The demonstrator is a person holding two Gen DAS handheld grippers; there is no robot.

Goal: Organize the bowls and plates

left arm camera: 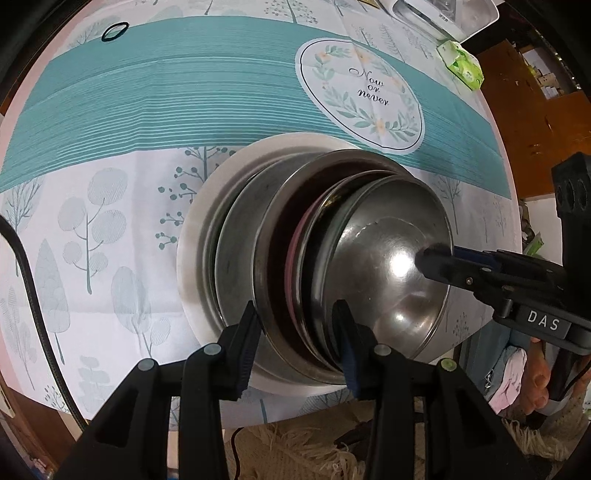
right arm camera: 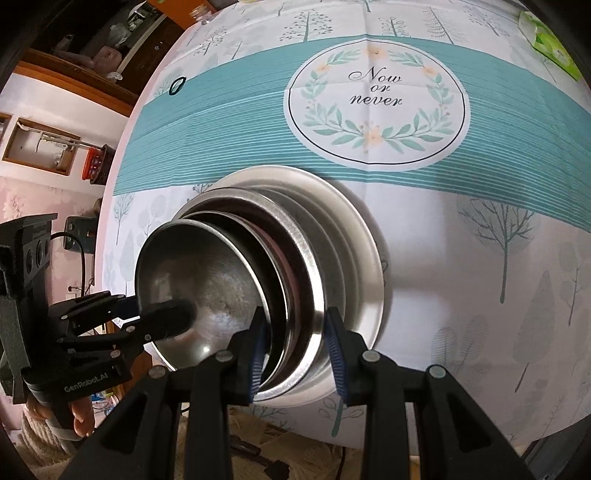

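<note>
Steel on steel is what fills both wrist views: nested steel bowls sit in a shallow steel dish, which rests on a white plate near the front edge of the table, on a tablecloth printed with trees and a teal band. The smallest bowl is on top, and a thin pinkish rim shows between two of the steel ones. What that rim belongs to I cannot tell. The left gripper straddles the near side of the nest, with one pad against the outer wall of the widest bowl and the other down inside the smallest. The right gripper does the same on the opposite side. Both look clamped across several rims at once rather than slack, though the curved, shiny metal makes the exact contact hard to judge. The step in hand seems to be a two-handed hold on the nested bowls, either to lift them clear of the dish and plate or to shift the pile as one piece. The next move calls for both hands to rise together and stay level. Polished walls give the pads little purchase, so a tilt could let the inner bowls slide or rattle loose. The plate below should stay flat on the cloth, and it lies close to the table edge. A black hair tie and a green tissue packet lie well apart at the far side.
</note>
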